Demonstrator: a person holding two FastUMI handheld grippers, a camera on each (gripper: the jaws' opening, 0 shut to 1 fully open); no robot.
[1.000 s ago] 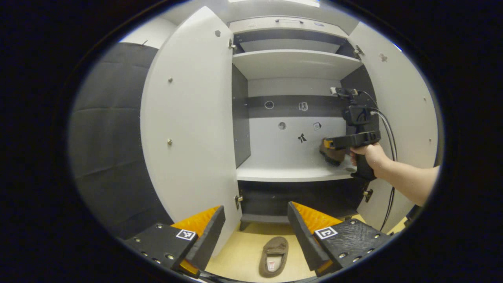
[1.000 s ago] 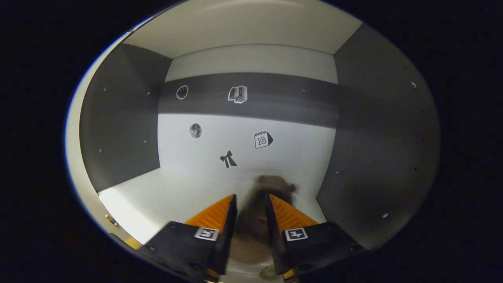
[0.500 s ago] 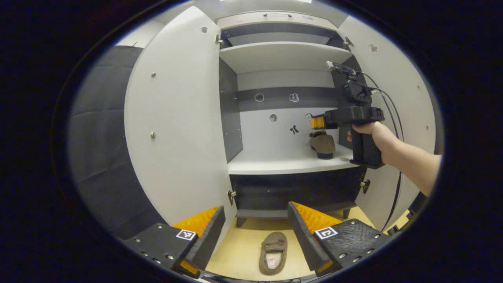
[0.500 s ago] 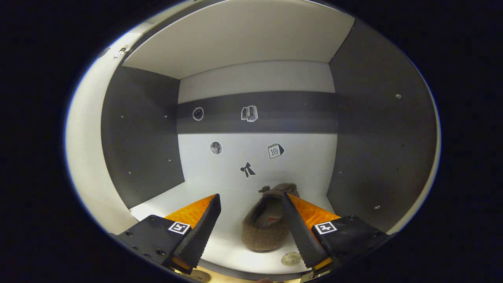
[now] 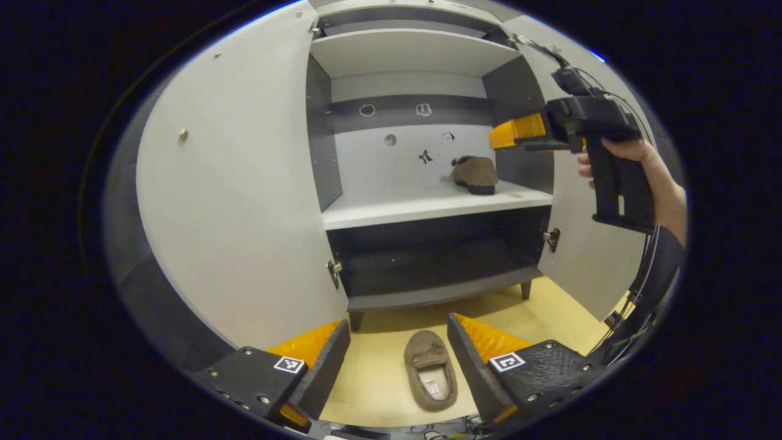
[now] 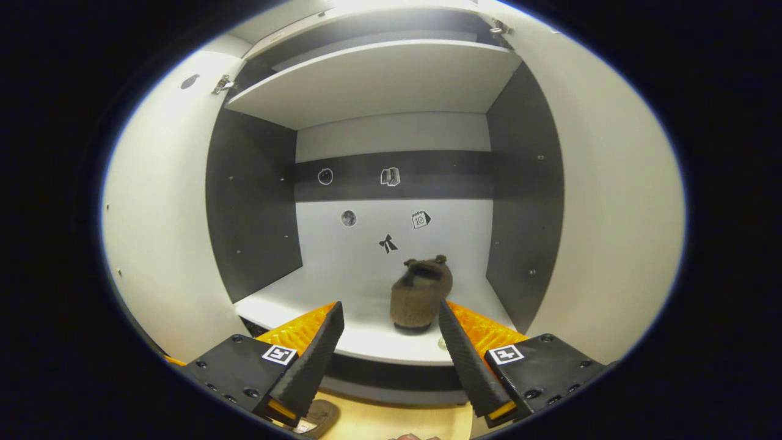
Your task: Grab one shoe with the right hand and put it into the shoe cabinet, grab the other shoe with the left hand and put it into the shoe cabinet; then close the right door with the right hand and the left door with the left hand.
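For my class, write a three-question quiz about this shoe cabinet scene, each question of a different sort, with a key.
1. True or false: the shoe on the shelf is gripped by the right claw.
2. Multiple choice: the shoe on the floor lies A) on the top shelf, B) in front of the cabinet between the left claw fingers' line of sight, C) inside the bottom compartment.
3. Fill in: both cabinet doors stand ____.

Key
1. False: the right claw is open and drawn back from the shoe.
2. B.
3. Open: the left door and the right door are both swung wide.
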